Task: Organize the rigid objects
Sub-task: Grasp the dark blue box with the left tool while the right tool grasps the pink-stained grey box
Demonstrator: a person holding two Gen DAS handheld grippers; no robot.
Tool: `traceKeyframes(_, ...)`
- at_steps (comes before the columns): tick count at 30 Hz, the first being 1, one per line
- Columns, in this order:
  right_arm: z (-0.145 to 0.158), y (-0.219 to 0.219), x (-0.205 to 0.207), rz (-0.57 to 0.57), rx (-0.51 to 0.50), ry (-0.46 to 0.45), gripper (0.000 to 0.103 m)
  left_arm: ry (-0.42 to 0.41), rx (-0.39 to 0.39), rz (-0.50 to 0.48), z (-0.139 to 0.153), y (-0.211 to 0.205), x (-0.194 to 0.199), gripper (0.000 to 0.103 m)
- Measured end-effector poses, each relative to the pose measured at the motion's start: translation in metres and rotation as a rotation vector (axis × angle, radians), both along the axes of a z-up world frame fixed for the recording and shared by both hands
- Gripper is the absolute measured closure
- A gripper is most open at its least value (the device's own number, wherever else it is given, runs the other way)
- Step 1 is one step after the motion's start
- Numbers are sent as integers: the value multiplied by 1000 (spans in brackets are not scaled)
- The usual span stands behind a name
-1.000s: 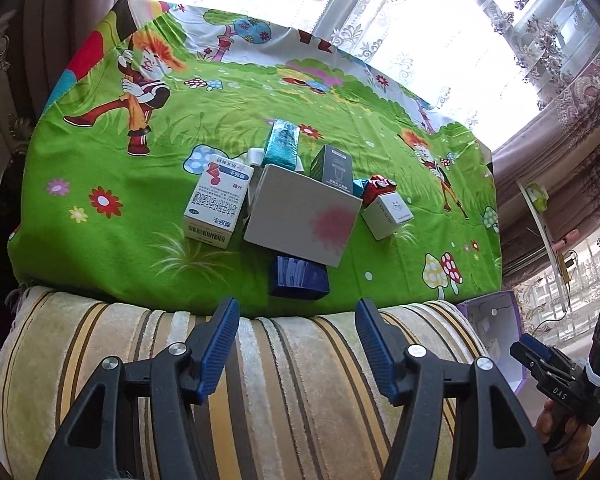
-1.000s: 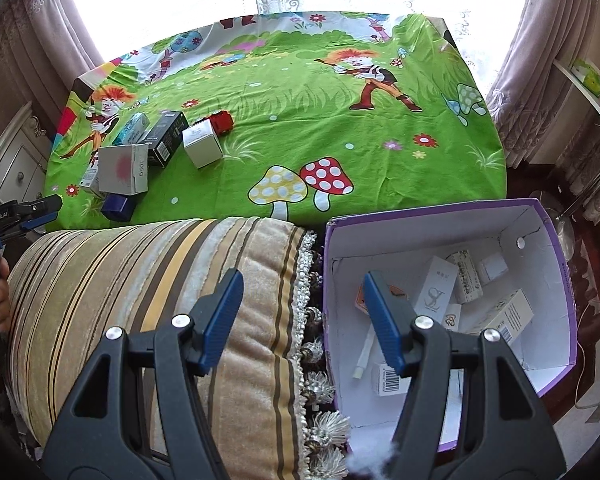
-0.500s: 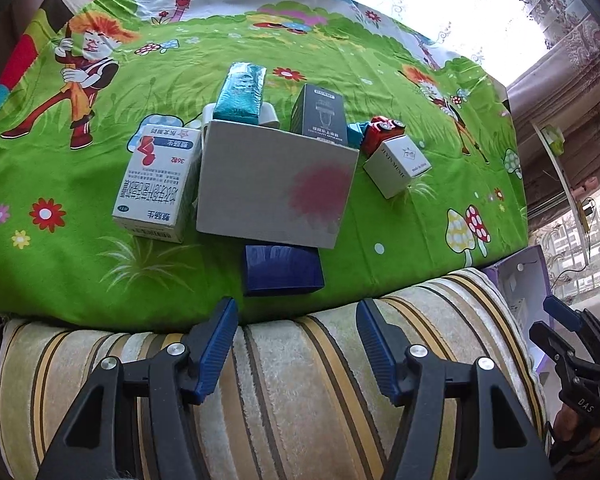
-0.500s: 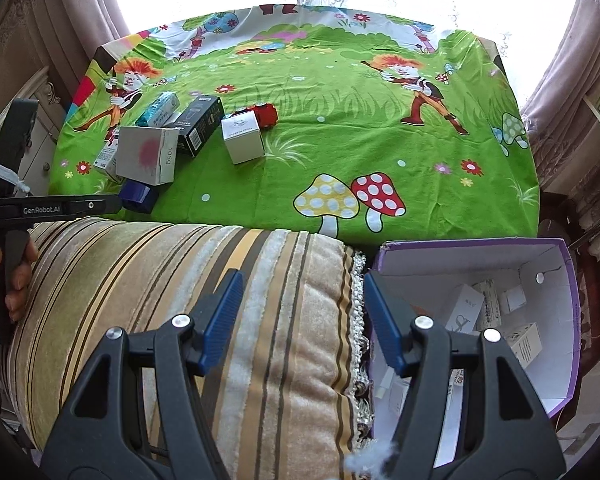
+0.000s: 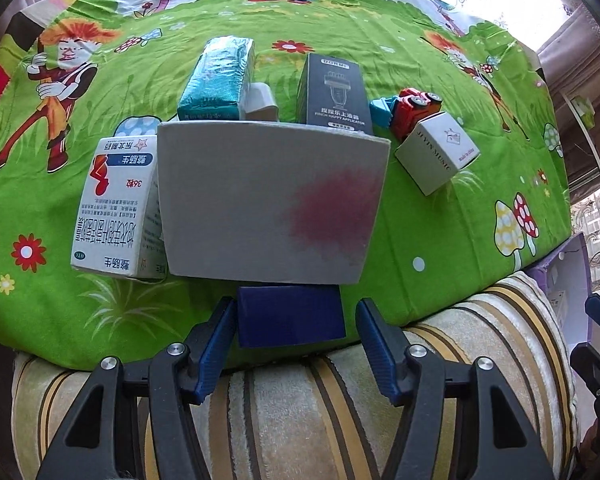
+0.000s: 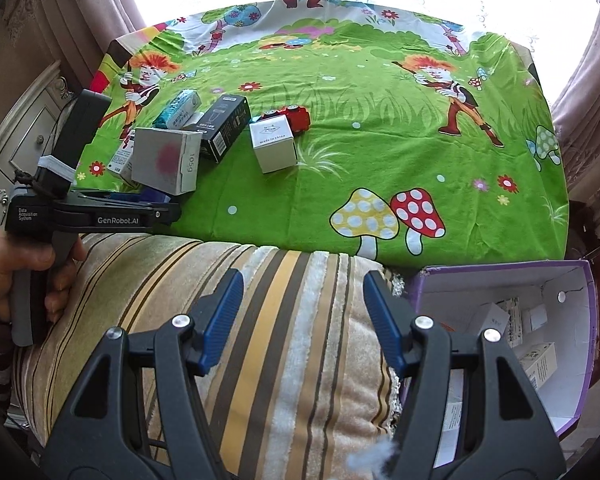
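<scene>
**Dark blue box sitting right between the left fingers, nothing gripped yet**

So the left gripper [image 5: 292, 344] is pointing down at a small dark blue cardboard box [image 5: 290, 320] at the near edge of the tabletop, which is covered in a green cartoon-print cloth [image 5: 440, 240]. The box lies in the gap between the two blue-padded fingers [image 5: 216, 348]. The left pad looks just about at the box's side, the right one clearly stands off it, so the fingers are open and hold nothing.

Just behind the blue box lies a big grey box with a red blotch [image 5: 272, 204], with a white medicine box [image 5: 114, 208] touching its left side.

The right gripper [image 6: 300, 320] hangs over a striped plush cushion [image 6: 260, 320], fingers apart and empty. A purple-edged open carton [image 6: 580, 320] with small boxes inside sits to its right.
</scene>
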State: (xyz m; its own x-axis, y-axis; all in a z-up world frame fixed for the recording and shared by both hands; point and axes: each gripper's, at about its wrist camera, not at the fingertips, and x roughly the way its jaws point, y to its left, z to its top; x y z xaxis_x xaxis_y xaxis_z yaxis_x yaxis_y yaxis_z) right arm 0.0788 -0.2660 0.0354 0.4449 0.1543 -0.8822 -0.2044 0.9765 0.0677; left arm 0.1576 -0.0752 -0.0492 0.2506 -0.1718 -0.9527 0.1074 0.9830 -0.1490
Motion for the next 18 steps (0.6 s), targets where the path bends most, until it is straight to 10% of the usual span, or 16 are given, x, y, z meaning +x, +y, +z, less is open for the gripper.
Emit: traceKeyframes(18, -4, 48, 23, 68, -15, 12, 27, -19, -146, 35, 17, 28, -25, 50)
